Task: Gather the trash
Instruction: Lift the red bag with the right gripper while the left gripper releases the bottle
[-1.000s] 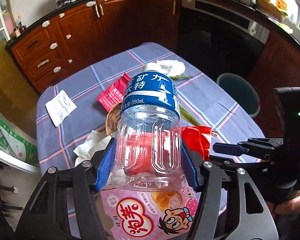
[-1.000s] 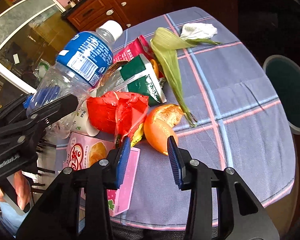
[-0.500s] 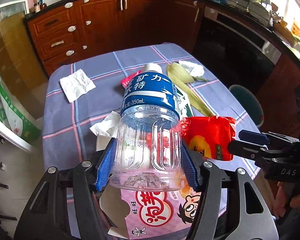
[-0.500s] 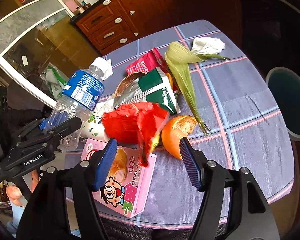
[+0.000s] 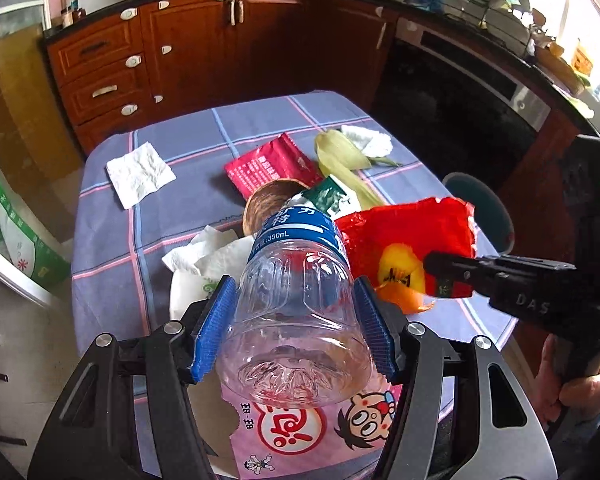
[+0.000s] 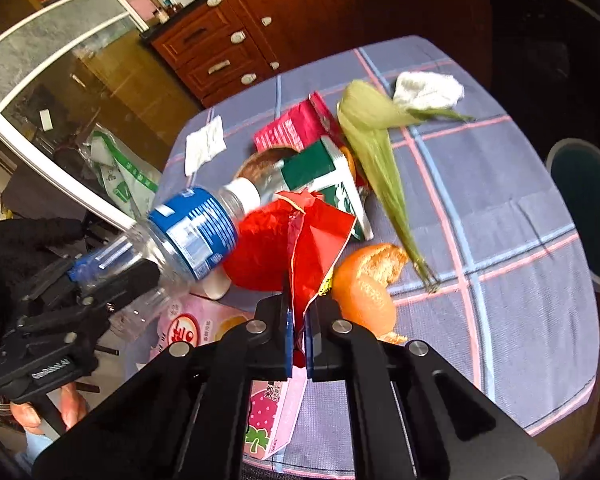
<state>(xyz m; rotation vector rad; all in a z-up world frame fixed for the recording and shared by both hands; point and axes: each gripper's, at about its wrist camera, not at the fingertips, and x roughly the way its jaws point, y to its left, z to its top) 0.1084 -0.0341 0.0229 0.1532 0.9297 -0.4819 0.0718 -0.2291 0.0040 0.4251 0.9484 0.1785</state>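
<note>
Over the table's near edge: the left gripper (image 5: 296, 320) holds a clear plastic bottle (image 5: 300, 300) up off the checked tablecloth (image 5: 112, 240), blue pads pressed on both sides of its lower body.
Bottle look: empty, ribbed, see-through, with a blue label and a white cap (image 6: 242, 194); it tilts away from the left wrist camera, base toward the lens.
Right gripper (image 6: 297, 330): jaws pressed together, pinching the lower edge of a red wrapper (image 6: 316, 240), which stands up crumpled between the pads, lifted off the cloth.
Wrapper look: glossy red with a yellow patch and dark print, torn along its upper edge.
Other trash on the table: orange peel (image 6: 364, 284), corn husk (image 6: 374, 148), green-and-white pack (image 6: 320, 172), dark red packet (image 5: 272, 164), pink snack box (image 5: 300, 432), flat napkin (image 5: 140, 174), crumpled tissues (image 5: 208, 252).
Bin (image 6: 584, 208): dark green, on the floor beside the table's right side.
Hidden or unclear: the bottle covers much of the pink box and a brown round thing (image 5: 268, 208); the wrapper's print is too small to read; the bin is cut off by the picture's edge.
</note>
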